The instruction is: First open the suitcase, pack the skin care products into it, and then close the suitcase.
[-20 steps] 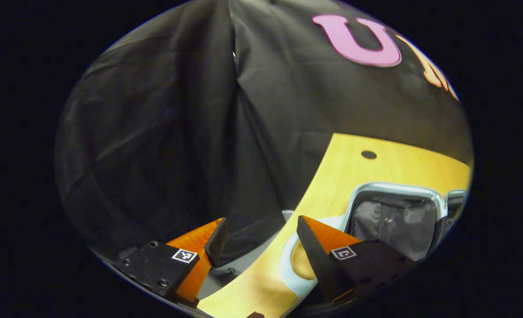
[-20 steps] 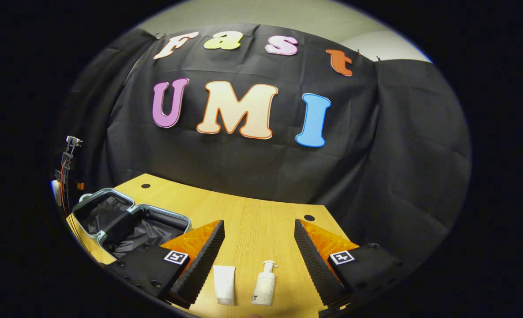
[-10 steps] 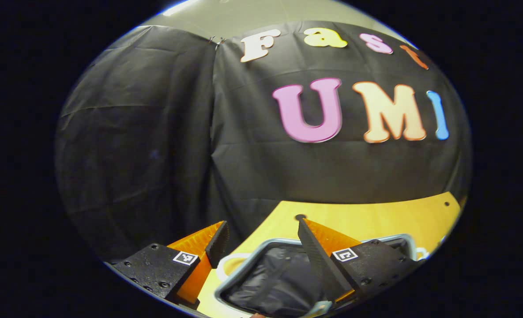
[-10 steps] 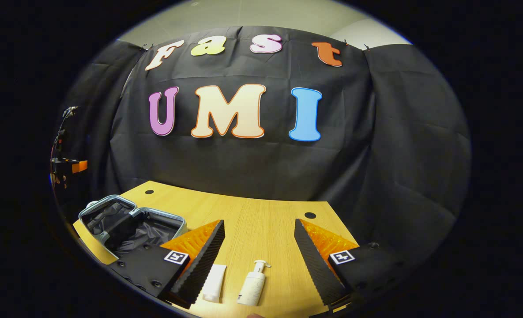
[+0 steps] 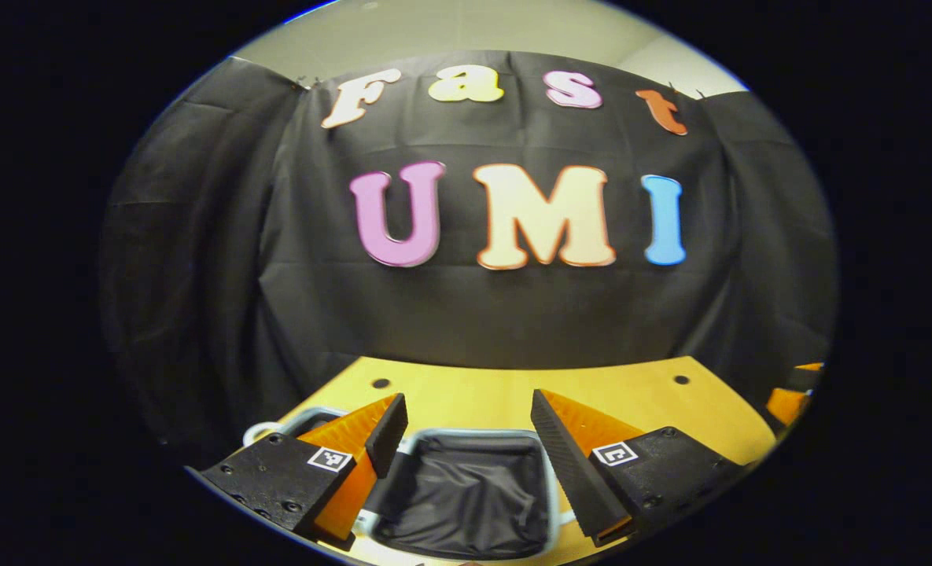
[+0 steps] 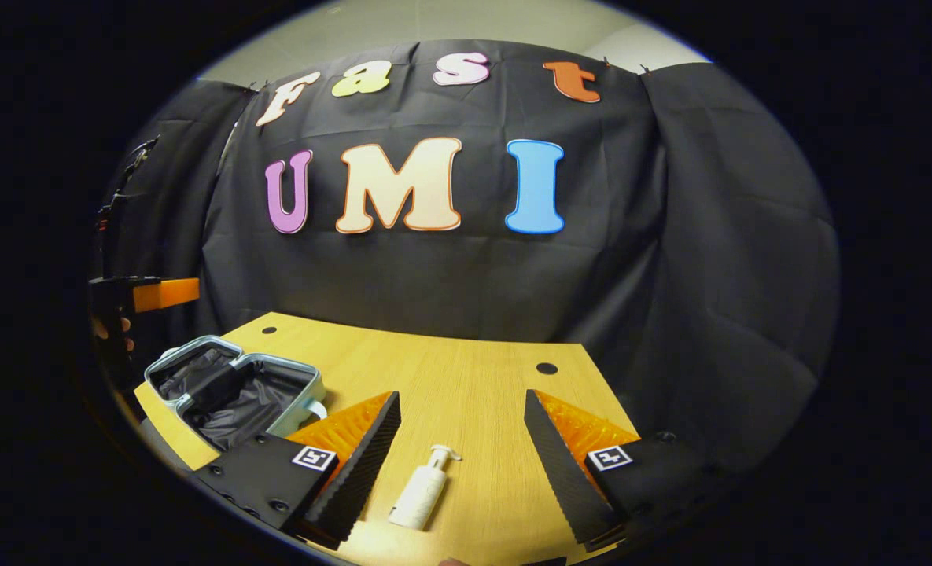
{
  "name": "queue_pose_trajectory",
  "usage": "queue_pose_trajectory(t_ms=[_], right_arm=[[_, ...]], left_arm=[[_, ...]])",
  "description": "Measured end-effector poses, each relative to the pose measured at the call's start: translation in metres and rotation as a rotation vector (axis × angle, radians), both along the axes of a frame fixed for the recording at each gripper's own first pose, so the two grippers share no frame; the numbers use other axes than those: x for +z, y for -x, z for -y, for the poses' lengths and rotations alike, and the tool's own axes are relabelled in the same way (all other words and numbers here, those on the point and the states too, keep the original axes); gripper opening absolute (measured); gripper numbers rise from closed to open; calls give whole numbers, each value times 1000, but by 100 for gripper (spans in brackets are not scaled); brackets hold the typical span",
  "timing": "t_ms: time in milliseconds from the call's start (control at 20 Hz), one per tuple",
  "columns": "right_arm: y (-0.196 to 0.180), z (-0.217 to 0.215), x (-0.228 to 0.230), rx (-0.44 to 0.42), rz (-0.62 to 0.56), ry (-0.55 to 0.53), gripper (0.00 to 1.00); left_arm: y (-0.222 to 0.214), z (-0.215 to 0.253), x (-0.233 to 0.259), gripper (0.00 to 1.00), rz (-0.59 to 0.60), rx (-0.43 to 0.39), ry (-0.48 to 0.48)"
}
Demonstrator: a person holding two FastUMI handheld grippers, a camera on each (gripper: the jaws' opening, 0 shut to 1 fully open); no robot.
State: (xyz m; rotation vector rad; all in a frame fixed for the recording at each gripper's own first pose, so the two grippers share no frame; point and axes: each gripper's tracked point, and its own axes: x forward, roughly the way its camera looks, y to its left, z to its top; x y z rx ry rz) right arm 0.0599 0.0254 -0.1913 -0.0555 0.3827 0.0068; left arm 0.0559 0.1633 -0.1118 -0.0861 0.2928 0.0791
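Right gripper view gives us the wooden table [image 6: 466, 377], our landmark. At its far left corner we see the suitcase [image 6: 233, 385] lying open, dark lining up. Near the table's front edge a white pump bottle [image 6: 422, 489] lies on its side between the fingers of our right gripper [image 6: 456, 460], spread wide and holding nothing. Above the suitcase, our left gripper [image 5: 466, 464] gapes wide too, empty.

Even, rather dim light from above; the wooden table [image 6: 466, 393] is brightest, without glare. The open suitcase [image 5: 466, 487] looks slightly blurred; straight lines bend near edges
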Motion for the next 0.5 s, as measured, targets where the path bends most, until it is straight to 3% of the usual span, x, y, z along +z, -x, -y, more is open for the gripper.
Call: queue_pose_trajectory(t_ms=[200, 250, 300, 500], right_arm=[[9, 9, -21, 20, -43, -15, 100], [11, 10, -28, 28, -62, -23, 100], [13, 11, -35, 31, -79, -29, 100], [17, 16, -50, 26, -111, -37, 100]], left_arm=[[9, 94, -57, 95, -143, -125, 48], [13, 110, -68, 100, -176, -144, 51], [16, 122, -77, 95, -203, -164, 51], [25, 160, -119, 96, -306, -188, 91]])
